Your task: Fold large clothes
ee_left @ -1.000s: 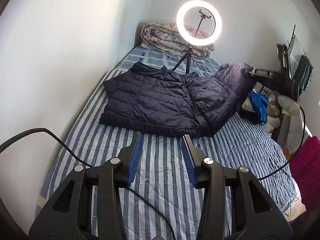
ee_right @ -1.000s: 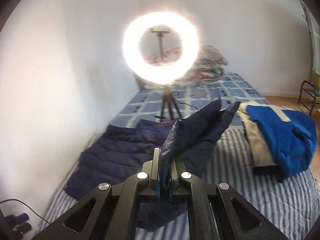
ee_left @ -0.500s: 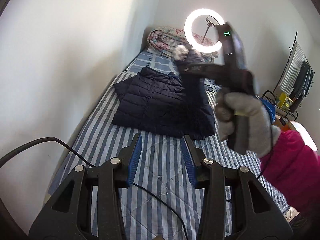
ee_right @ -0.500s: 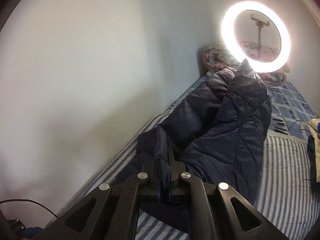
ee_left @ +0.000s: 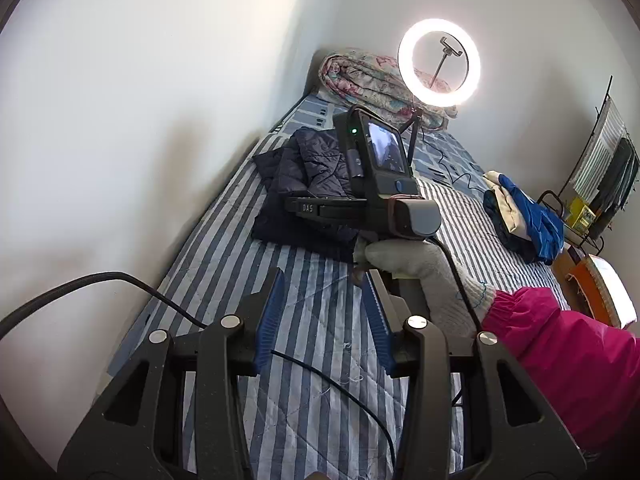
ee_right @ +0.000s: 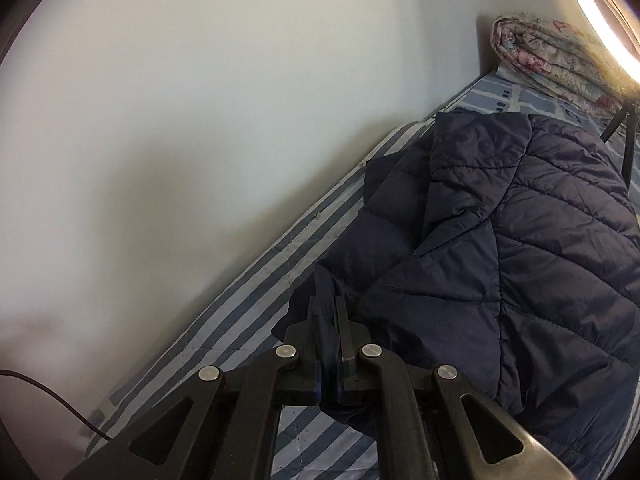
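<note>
One dark navy quilted puffer jacket [ee_right: 520,240] lies half-folded on the blue-and-white striped bedspread [ee_left: 320,344] beside the wall. The left gripper [ee_left: 324,312] hovers spread and empty; the right gripper [ee_right: 327,328] pinches the jacket's edge. The slick fabric could slip out, undoing the fold. No containers are visible.

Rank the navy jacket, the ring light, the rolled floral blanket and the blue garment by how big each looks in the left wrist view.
1. navy jacket
2. rolled floral blanket, close to the blue garment; unsure
3. ring light
</note>
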